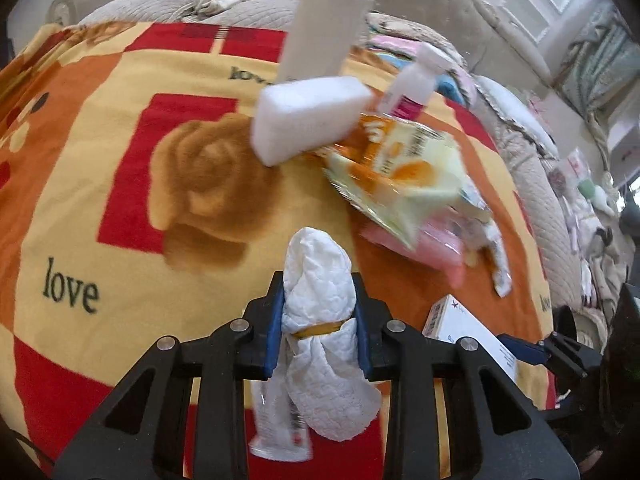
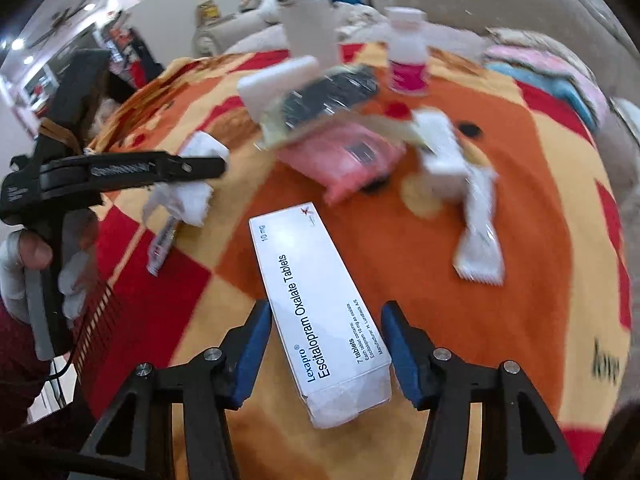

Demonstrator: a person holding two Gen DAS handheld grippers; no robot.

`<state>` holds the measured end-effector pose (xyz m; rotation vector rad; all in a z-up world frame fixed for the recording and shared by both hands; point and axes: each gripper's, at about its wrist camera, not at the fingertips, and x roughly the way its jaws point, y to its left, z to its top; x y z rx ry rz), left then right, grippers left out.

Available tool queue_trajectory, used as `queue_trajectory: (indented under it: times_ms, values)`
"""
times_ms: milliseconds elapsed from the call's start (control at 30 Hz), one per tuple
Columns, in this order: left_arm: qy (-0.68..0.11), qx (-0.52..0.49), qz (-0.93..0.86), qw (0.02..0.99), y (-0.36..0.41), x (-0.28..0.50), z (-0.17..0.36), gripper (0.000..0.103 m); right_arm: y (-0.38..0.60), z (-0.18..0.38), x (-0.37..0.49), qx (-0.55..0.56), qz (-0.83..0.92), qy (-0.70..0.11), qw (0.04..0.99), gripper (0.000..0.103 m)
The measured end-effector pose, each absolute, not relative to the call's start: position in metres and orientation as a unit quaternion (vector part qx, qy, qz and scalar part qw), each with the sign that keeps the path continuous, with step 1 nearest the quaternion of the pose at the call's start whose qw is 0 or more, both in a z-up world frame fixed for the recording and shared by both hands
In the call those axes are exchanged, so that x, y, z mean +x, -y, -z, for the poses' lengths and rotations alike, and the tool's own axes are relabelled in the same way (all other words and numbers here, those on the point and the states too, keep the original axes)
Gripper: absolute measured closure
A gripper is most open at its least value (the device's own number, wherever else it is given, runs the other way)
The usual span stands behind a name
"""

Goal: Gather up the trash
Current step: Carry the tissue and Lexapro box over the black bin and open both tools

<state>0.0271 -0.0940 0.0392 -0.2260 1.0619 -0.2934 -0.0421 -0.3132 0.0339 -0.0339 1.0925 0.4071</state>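
**Trash on the patterned blanket, one piece in each set of jaws**

Trash is lying scattered over the red, orange and yellow blanket, and I am working two pieces of it. In the left wrist view, low centre, my left gripper is pinching a crumpled white tissue wad; both blue pads are pressing into its sides, so the jaws are closed on it. A flat clear wrapper is lying under the wad at the bottom edge.

In the right wrist view, my right gripper is straddling a white medicine box at bottom centre. The left pad is sitting at the box's edge, while a gap is showing beside the right pad, so I am reading those jaws as not yet clamped.

Open blanket is stretching across the left half of the left view, giving free room there. The right side is crowded: a white foam block, a yellow and orange packet overlapping a pink pouch, and a small white bottle with a pink label behind them.

Only the right view is showing the left gripper from the side at mid left, with a white-gloved hand on its handle, plus a white sachet at right. Only the left view is showing the tissue's yellow band. A tall pale cylinder is standing at top centre, beyond the pile.
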Motion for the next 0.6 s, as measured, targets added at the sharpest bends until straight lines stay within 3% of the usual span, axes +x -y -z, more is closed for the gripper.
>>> queue_trajectory:
  times_ms: [167,300,467,600]
  values:
    - [-0.502,-0.097,0.152,0.846,0.111,0.012,-0.044,0.076,0.316,-0.026,-0.047,-0.011,-0.173,-0.515,0.840,0.040]
    - [-0.497,-0.091,0.159,0.848,0.117,0.004,-0.052,0.076,0.305,-0.025,-0.044,-0.020,-0.174,-0.492,0.853,0.039]
    - [-0.489,-0.083,0.164,0.853,0.124,-0.005,-0.061,0.076,0.305,-0.027,-0.050,-0.015,-0.173,-0.482,0.859,0.061]
    - [-0.489,-0.078,0.175,0.851,0.137,-0.013,-0.063,0.076,0.323,-0.038,-0.062,0.002,-0.161,-0.471,0.868,0.062]
